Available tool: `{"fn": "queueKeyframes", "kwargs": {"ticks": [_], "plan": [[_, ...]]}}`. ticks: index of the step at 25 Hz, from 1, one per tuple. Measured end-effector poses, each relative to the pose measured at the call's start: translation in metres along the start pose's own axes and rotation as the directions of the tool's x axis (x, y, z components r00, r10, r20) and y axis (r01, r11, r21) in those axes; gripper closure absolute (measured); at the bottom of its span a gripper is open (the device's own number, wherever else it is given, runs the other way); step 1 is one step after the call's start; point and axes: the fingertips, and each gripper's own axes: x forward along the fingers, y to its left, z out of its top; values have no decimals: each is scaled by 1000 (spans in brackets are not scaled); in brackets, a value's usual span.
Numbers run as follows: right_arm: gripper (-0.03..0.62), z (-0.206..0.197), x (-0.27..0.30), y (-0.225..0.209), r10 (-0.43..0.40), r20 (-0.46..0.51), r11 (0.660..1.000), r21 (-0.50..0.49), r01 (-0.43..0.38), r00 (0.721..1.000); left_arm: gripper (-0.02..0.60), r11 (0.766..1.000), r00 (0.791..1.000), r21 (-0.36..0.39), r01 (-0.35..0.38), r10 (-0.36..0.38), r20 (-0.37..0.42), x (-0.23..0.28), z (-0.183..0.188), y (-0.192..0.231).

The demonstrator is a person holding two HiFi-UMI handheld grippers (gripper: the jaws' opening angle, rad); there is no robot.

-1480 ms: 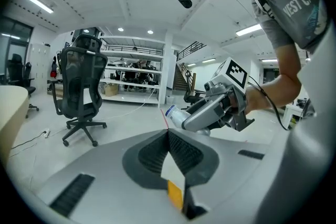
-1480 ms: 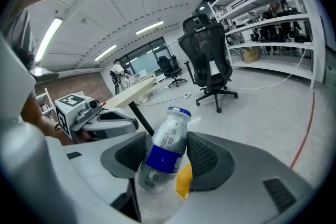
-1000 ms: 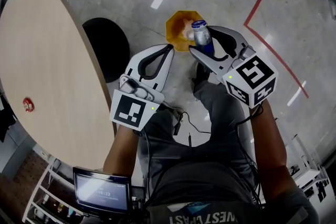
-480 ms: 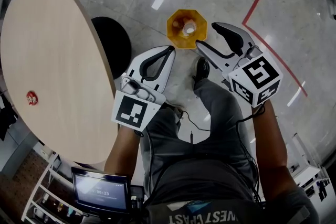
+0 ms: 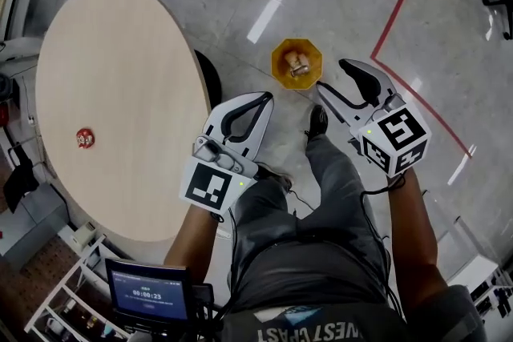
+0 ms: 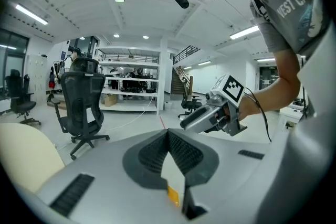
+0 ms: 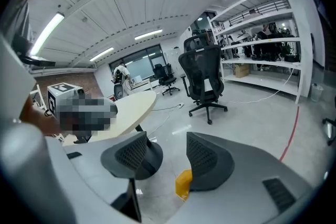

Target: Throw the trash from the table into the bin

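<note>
The orange bin point(image 5: 296, 63) stands on the floor beyond the person's feet, with pale trash lying inside it. A small red piece of trash point(image 5: 84, 138) lies on the round beige table point(image 5: 120, 76) at the left. My right gripper point(image 5: 333, 74) hangs open and empty, just right of the bin and above it. In the right gripper view its jaws point(image 7: 170, 157) stand apart, with the bin point(image 7: 184, 183) low between them. My left gripper point(image 5: 263, 98) is shut with nothing in it, near the table's edge. In the left gripper view its pads point(image 6: 157, 152) meet.
The table's black base point(image 5: 210, 80) sits beside the bin. A red floor line point(image 5: 401, 4) runs at the right. A black office chair point(image 7: 205, 81) stands farther off and another point(image 6: 81, 97) to the left. A small screen point(image 5: 148, 292) sits on a rack at the lower left.
A second ago the right jaws held a blue can over the bin; it has left them. Both grippers have risen, and the bin looks smaller and farther below.
</note>
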Motion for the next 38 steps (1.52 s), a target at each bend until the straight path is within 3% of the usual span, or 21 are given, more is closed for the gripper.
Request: {"fn": "queueKeyframes", "kwargs": {"ticks": [3,11,12,14,17,28,38], "plan": [[352,18,-26,17,-10,9,1000,-10,10,1000,540,1000,1000,10,0,0,21,-20,31,-16],[357,20,-34,27,-11,59,999,-35,14,998,540,999,998,33,-17,15,62,-34,33,-22],[435,29,-43,36,-22,74,999,-39,25,997,540,999,997,33,-22,20,71,-44,44,-26],[531,53,-67,57,-47,106,998,-47,52,993,540,999,995,35,-33,30,93,-71,73,-35],[582,82,-91,83,-68,144,995,-63,78,987,540,997,992,50,-52,46,116,-104,103,-42],[583,142,-123,160,-55,197,985,-151,86,979,540,988,972,71,-140,123,200,-210,156,-44],[583,154,-120,221,-16,228,966,-249,74,974,540,971,940,85,-223,190,284,-287,146,-39]]}}
